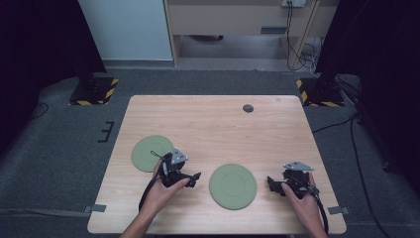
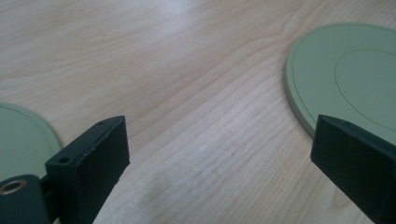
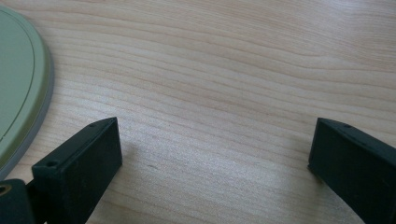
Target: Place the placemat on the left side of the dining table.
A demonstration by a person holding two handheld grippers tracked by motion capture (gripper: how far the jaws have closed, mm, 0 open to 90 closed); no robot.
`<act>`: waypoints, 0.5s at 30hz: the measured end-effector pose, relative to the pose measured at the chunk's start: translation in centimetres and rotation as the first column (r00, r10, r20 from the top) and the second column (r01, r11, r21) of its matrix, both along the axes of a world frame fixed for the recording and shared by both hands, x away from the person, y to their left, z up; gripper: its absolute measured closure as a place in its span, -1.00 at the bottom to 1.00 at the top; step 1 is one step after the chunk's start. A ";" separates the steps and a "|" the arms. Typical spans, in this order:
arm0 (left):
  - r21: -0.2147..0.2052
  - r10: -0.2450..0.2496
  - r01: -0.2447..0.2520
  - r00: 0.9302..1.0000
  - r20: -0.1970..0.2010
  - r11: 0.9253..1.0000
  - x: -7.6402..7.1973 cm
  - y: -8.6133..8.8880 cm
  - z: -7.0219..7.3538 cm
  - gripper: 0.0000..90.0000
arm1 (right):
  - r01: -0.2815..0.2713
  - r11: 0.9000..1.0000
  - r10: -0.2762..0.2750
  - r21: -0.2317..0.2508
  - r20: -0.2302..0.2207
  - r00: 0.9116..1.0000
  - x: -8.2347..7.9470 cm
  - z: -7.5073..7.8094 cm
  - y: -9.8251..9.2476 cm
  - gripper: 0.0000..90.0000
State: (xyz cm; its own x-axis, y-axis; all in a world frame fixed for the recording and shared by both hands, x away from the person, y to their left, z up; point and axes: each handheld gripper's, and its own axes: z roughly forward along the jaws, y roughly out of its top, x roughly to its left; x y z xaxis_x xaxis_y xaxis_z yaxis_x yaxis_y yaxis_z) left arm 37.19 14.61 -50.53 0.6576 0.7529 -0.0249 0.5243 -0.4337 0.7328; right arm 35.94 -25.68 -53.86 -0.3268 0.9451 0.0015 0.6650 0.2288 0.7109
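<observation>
Green, flat and round, with a faint ring scribed inside a thin raised rim: near plate (image 1: 233,186) lying on the pale wood counter (image 1: 218,124) between both tongs, touching neither. Second green plate (image 1: 148,152) lying farther left, partly hidden behind left tongs (image 1: 194,178). Left tongs gaping wide over bare wood, gripping nothing. Right tongs (image 1: 271,182) likewise spread wide, just beside the near plate's edge.
</observation>
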 end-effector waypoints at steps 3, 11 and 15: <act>0.021 -0.025 0.026 1.000 -0.017 0.999 -0.4 -0.7 -0.7 -0.93 | 0.000 1.000 0.000 0.000 0.000 1.000 0.0 0.0 0.0 -0.94; 0.049 -0.032 0.034 0.999 -0.033 0.998 -0.7 -1.5 -2.4 -0.93 | 0.000 1.000 0.000 0.000 0.000 1.000 0.0 0.0 0.0 -0.94; 0.047 -0.018 0.019 1.000 -0.023 0.999 -0.9 -1.8 -3.1 -0.99 | 0.001 1.000 -0.001 0.000 0.002 1.000 0.0 0.0 0.0 -0.94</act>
